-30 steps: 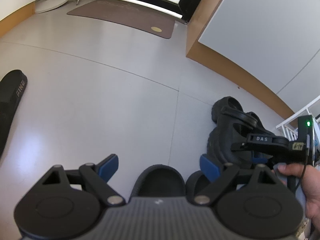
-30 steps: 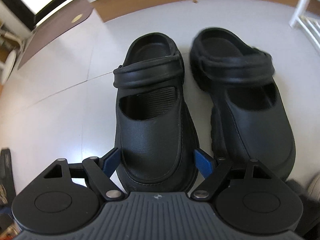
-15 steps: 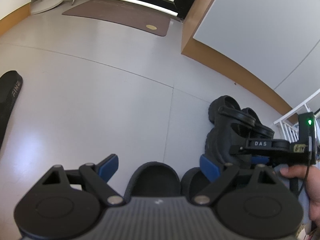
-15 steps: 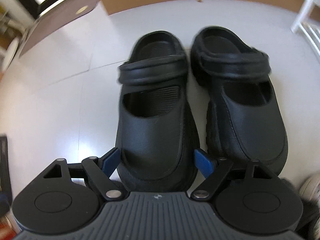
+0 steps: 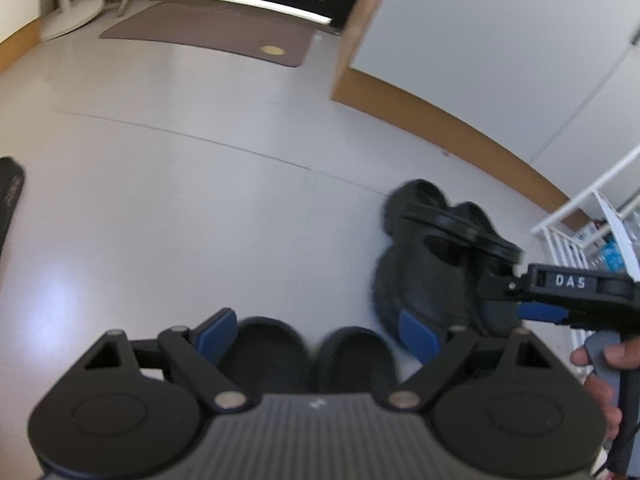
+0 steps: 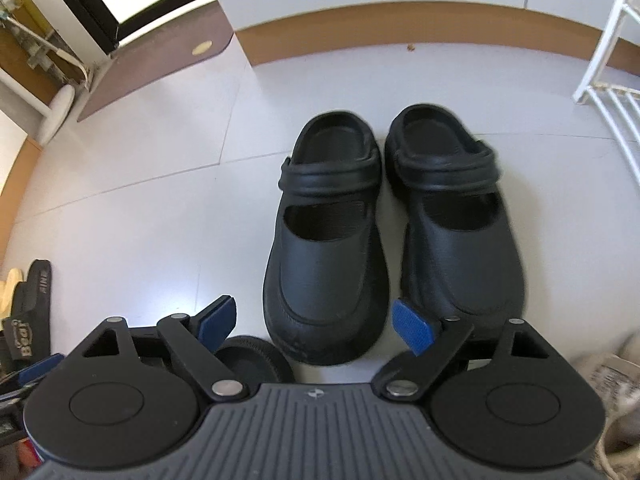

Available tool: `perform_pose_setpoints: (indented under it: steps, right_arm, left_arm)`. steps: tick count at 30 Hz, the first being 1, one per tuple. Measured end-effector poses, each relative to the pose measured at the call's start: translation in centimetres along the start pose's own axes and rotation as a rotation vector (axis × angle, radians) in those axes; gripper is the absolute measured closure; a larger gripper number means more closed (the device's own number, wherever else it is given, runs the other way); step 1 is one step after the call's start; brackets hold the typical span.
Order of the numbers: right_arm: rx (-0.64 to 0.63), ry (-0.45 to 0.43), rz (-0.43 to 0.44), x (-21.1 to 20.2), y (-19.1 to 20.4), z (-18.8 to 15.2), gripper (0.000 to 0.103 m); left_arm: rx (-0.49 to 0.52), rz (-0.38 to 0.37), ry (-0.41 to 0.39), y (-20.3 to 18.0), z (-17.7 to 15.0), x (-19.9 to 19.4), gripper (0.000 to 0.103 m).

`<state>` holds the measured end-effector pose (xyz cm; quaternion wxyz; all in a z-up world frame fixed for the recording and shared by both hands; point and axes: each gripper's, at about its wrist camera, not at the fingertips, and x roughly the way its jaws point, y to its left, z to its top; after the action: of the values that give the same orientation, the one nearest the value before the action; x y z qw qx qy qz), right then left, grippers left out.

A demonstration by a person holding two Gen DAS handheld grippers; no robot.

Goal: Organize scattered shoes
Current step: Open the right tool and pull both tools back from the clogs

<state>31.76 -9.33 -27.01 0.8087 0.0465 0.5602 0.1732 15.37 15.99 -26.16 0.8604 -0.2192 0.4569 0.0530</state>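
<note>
Pale floor tiles (image 6: 140, 168) carry two black clogs (image 6: 328, 240) side by side, toes just ahead of the right gripper (image 6: 316, 320), whose jaws gape wide on nothing. Left gripper (image 5: 320, 330) hangs equally wide above two dark slippers (image 5: 264, 348). Judgement: any nudge should keep the pair parallel.

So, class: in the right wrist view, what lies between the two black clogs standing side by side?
Only a narrow strip of bare floor separates the left clog from the right clog; the right wrist view shows it.

Left tool (image 5: 322, 332) spread, black clogs (image 5: 432, 256) beside
</note>
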Motion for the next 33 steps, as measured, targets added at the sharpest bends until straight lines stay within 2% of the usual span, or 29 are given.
perform_pose_setpoints:
  steps: [4,7,13,18,20,23,26,30,33]
  right_arm:
    - [-0.008,-0.026,-0.008,-4.8,-0.6,0.1,0.014]
    - [-0.014,-0.046,-0.014,-8.5,-1.0,0.2,0.014]
    - [0.099,-0.106,0.018,-16.6,-3.3,0.1,0.014]
    - [0.190,-0.108,0.057,-23.1,-5.6,-1.4,0.014]
    - [0.218,-0.137,0.076,-25.6,-6.2,-1.8,0.014]
    - [0.206,-0.216,0.033,-30.2,-6.9,-2.9,0.013]
    - [0.221,-0.265,0.035,-33.4,-8.0,-4.9,0.013]
    - [0.241,-0.319,0.089,-37.1,-9.4,-7.1,0.012]
    - [0.249,-0.379,0.093,-39.3,-10.4,-7.9,0.007]
  left_arm:
    - [0.011,-0.069,0.023,-3.9,0.7,-3.0,0.013]
    - [0.065,-0.087,0.025,-6.8,1.5,-5.6,0.013]
    - [0.186,-0.078,0.027,-12.4,3.0,-10.3,0.013]
    - [0.277,-0.061,0.027,-16.7,3.5,-14.2,0.013]
    - [0.279,-0.071,0.029,-18.2,3.5,-15.9,0.013]
    - [0.283,-0.085,0.015,-20.2,3.3,-18.3,0.013]
    - [0.287,-0.089,-0.020,-21.8,2.9,-20.6,0.013]
    - [0.288,-0.100,-0.035,-23.6,1.8,-22.8,0.013]
    - [0.310,-0.102,-0.047,-25.6,0.7,-24.3,0.013]
